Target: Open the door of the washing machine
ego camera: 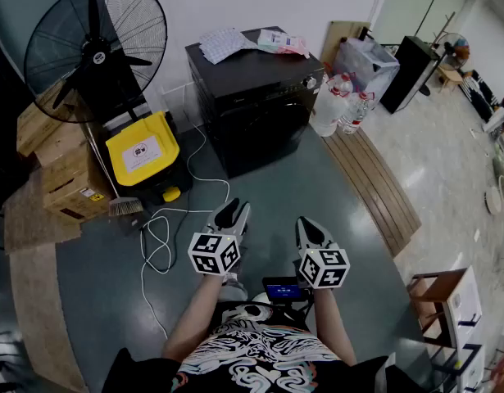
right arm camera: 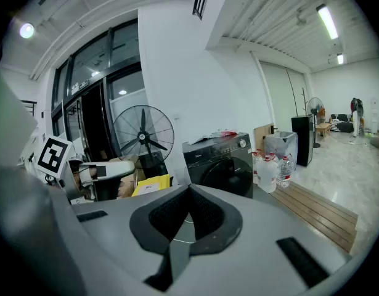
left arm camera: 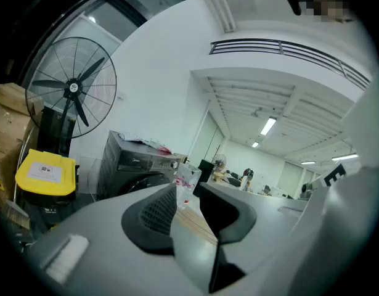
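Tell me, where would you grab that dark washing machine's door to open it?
Probably the rim of the round door on the front of the washing machine, coming from the front: it stands upright and closed, so only its edge offers a hold. Which side carries the handle is too small to tell.

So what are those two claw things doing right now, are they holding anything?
Left gripper: open, jaws apart, nothing between them.
Right gripper: closed, jaws together, holding nothing.
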